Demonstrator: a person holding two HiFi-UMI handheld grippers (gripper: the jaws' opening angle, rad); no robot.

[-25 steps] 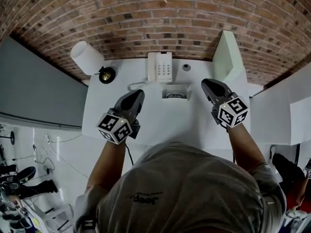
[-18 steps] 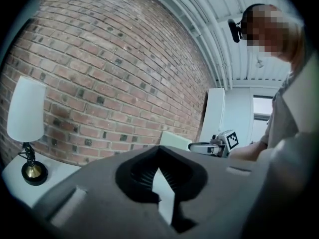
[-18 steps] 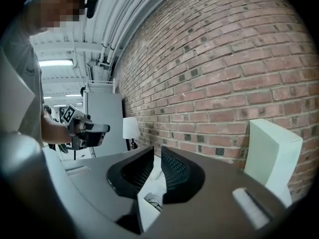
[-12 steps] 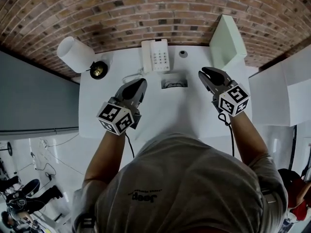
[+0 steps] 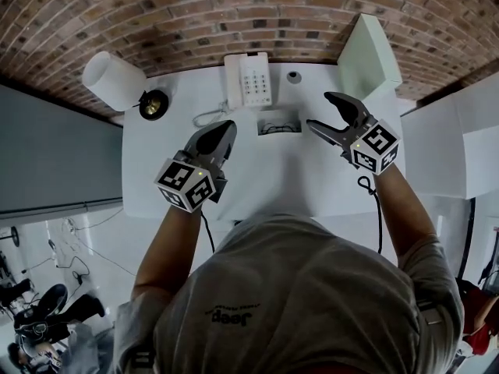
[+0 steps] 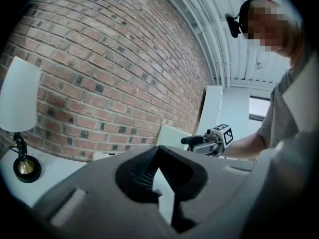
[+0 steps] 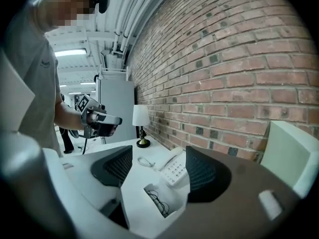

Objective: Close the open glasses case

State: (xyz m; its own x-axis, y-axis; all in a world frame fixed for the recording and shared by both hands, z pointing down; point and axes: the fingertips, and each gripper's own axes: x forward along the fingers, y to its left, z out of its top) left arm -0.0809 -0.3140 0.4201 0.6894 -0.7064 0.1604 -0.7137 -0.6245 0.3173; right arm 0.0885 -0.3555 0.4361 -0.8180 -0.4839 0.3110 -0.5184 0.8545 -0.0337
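Right gripper [image 5: 318, 109] jaws just opened wide, empty. Glasses case [image 5: 279, 121] at table's [image 5: 265, 174] back edge not yet closed. Left gripper [image 5: 221, 132] pinched together, empty.

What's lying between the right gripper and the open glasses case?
Nothing: in the head view only bare white table separates the glasses case from the right gripper, whose jaws have just been opening, empty.

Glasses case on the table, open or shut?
Open: the glasses case has no lid over it, and its glasses lie uncovered inside.
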